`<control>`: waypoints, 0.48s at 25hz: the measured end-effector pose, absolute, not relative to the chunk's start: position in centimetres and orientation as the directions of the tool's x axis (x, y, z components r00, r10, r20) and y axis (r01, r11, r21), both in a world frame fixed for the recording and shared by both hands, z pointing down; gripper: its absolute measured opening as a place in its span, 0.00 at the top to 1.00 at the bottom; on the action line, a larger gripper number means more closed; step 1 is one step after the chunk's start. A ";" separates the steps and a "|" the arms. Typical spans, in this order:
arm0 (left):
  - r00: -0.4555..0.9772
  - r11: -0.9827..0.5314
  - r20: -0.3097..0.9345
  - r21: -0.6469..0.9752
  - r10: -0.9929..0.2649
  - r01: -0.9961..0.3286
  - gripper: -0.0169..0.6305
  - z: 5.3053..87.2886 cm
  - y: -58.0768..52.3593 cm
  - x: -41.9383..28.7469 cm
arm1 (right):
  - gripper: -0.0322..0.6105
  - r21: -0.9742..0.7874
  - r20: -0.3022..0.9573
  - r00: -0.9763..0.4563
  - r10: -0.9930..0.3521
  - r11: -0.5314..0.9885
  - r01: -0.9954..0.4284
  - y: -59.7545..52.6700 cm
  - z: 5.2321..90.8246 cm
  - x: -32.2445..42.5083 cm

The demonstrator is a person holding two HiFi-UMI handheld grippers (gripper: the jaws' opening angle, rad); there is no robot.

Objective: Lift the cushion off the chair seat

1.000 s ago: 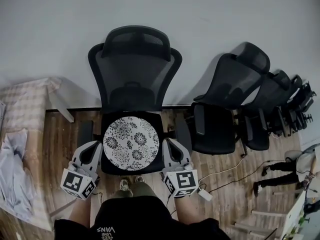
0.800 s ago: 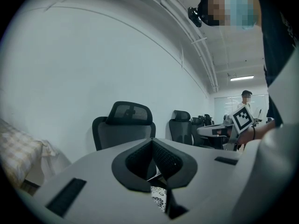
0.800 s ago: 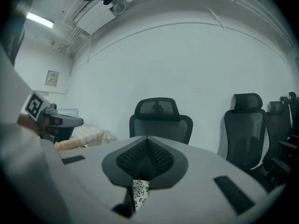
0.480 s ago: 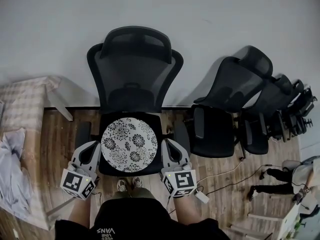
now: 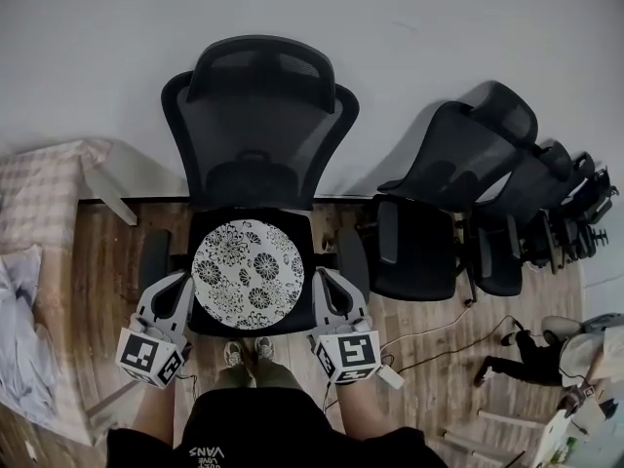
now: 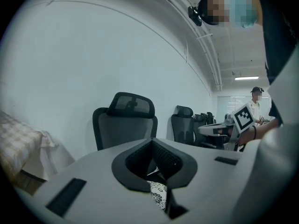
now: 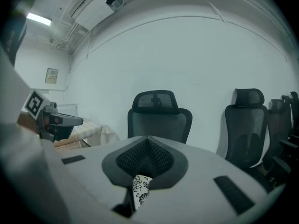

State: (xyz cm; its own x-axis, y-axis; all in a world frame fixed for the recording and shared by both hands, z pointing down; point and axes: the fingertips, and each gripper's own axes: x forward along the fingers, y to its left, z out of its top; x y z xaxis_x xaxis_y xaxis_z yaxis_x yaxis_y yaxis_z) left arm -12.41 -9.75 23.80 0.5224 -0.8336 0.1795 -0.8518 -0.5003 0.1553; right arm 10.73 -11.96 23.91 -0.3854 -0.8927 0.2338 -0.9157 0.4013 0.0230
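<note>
White wall behind: left hand-held gripper and right hand-held gripper clamp the cushion; shirt reads VANS

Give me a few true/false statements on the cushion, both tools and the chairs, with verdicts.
1. The cushion is round with a black-and-white floral print and sits over the seat of a black office chair. True.
2. The left tool is at the cushion's left edge and the right tool is at its right edge. True.
3. Both tools stand wide open, clear of the cushion. False: both are shut, and each gripper view shows floral fabric between the jaws.
4. That office chair is the only chair in the room. False: a row of other chairs stands to its right along the wall.
</note>
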 end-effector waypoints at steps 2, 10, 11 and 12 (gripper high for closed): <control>0.522 -0.498 0.188 0.160 -0.832 -0.852 0.96 24.2 -9.8 -12.3 | 0.92 0.031 0.240 -0.384 -0.891 0.402 -0.915 -12.1 24.3 10.8; 0.514 -0.487 0.220 0.169 -0.829 -0.857 0.96 26.0 -10.0 -12.2 | 0.92 0.018 0.266 -0.399 -0.877 0.419 -0.908 -13.2 26.3 10.5; 0.511 -0.483 0.225 0.169 -0.830 -0.859 0.96 26.2 -10.1 -12.3 | 0.92 0.016 0.271 -0.400 -0.876 0.420 -0.908 -13.3 26.7 10.5; 0.509 -0.480 0.230 0.169 -0.830 -0.861 0.96 26.4 -10.3 -12.3 | 0.92 0.013 0.275 -0.401 -0.874 0.420 -0.907 -13.4 27.0 10.5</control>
State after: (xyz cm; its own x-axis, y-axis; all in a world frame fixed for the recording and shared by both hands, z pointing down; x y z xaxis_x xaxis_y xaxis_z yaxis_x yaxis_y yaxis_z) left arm -12.25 -10.26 26.36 0.5085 -0.8297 0.2303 -0.8605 -0.4804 0.1694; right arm 10.50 -13.45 26.97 -0.4006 -0.8741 0.2746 -0.9075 0.4199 0.0129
